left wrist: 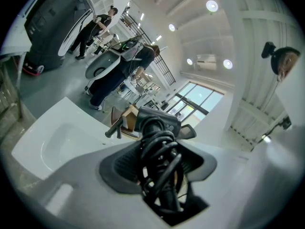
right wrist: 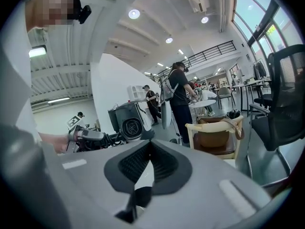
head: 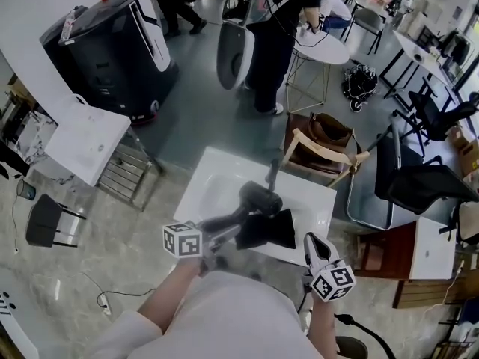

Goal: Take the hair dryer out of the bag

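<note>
Showing my left tool clenched on the handle of the dark grey plastic hair dryer, over the black cord wound round that handle. The dryer hangs just up and left of the flat black fabric bag, seemingly clear of its mouth. The bag lies on the white rectangular worktop. My right tool, just right of the bag, has its jaws together. A dark scrap sits low between them; I cannot tell whether it is bag cloth.

Handling, as I judge it: the dryer is rigid, fairly light and top-heavy at the barrel, with a smooth shell. The handle is the proper hold, since the cord coils give grip but may slide. The bag is limp and needs pinning.
</note>
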Demonstrator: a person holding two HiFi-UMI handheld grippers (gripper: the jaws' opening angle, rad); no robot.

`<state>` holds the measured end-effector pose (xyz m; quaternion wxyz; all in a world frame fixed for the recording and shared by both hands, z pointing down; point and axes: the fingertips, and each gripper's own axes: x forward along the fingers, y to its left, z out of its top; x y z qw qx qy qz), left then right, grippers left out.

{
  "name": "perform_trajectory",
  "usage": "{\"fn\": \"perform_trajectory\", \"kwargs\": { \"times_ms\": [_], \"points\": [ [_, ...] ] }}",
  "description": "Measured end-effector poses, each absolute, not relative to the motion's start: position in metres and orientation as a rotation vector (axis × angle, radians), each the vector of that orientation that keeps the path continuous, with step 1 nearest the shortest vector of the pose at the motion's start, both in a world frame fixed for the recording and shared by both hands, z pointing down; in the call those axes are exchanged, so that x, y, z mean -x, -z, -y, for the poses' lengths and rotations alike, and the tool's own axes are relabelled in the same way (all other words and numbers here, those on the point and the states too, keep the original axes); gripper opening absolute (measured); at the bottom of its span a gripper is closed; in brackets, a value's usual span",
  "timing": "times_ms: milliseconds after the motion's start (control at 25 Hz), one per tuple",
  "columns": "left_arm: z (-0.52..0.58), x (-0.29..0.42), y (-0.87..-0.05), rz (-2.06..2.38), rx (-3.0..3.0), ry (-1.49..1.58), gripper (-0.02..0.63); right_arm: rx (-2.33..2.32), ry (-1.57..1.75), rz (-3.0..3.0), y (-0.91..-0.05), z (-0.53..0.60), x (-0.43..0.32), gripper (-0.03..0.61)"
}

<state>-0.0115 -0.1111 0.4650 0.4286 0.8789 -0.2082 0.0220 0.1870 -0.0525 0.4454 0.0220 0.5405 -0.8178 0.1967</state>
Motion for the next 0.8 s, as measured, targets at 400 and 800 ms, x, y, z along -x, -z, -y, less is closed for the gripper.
{"fn": "perform_trajectory", "kwargs": {
  "times_ms": [400, 800],
  "points": [
    [0.107, 0.012, -0.460, 0.522, -2.194, -0.046, 0.224, -1.675, -0.625, 2.535, -0.445, 0.051, -0.186, 0.005],
    [0.106, 0.017, -0.453, 0.522, -2.204, -0.037, 0.224, -1.678, -0.614, 2.541, -0.438, 0.052, -0.183, 0.005]
  ]
}}
